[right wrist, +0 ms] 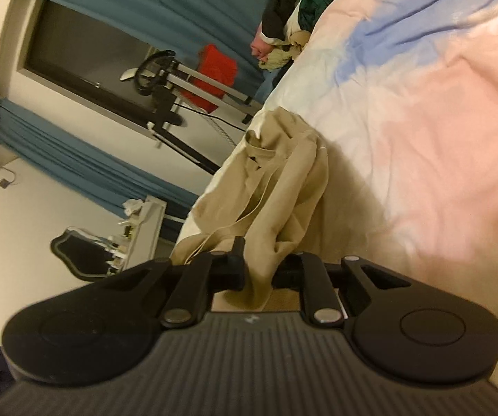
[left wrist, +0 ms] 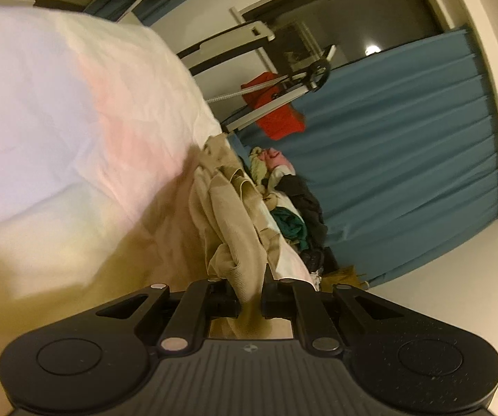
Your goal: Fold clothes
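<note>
Both tools (left, right) pinch the beige garment, which trails ahead across the pastel bedspread.

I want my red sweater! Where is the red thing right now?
The red garment hangs on the drying rack in front of the blue curtain, past the far edge of the bed; the right wrist view shows it too, upper middle.
</note>
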A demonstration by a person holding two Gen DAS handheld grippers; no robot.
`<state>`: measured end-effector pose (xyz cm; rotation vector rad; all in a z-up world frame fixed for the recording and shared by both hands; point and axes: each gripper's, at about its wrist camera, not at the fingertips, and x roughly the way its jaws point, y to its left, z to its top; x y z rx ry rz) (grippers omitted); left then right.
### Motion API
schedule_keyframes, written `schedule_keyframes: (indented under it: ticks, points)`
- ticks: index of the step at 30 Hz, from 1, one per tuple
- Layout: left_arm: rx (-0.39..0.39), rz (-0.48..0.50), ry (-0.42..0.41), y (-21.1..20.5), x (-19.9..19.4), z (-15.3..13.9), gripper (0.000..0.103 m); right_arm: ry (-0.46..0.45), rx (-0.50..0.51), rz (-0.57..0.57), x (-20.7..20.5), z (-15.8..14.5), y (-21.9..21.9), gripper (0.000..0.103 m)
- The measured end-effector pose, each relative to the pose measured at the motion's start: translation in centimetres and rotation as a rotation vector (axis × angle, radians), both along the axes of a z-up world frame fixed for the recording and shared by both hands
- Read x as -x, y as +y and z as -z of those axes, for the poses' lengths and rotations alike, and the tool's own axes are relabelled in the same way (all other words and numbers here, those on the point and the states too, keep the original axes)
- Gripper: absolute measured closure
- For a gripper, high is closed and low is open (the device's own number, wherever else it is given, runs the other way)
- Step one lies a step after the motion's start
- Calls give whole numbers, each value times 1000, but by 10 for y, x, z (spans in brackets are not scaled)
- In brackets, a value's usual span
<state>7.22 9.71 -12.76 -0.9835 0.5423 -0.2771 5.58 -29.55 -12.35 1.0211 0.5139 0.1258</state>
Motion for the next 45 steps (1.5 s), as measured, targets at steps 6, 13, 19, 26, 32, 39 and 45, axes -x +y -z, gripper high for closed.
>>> schedule_keyframes:
  ticks: [6, 13, 19, 26, 32, 39, 45]
  points:
    - [-60, -19, 10, 2, 93, -29, 94, -34, 93, -9, 81, -27, 14, 87]
    - [-37, -46, 3, 3, 174, -49, 93, -58, 128, 20, 170, -41, 19, 87]
    - [-73, -57, 85, -2, 127, -51, 93, 12, 82, 12, 128, -44, 11, 87]
    - [-254, -65, 223, -21, -26, -58, 92, 159, 15, 46, -19, -37, 10, 85]
    - [-298, -24, 235, -30, -110, -21, 92, 227, 5, 25, -95, 3, 2, 85]
    - [-305, 49, 145, -31, -128, 6, 90, 240, 36, -58, -122, 29, -9, 85]
    - [-324, 92, 78, -37, -124, 2, 60, 175, 82, -143, -115, 15, 0, 63]
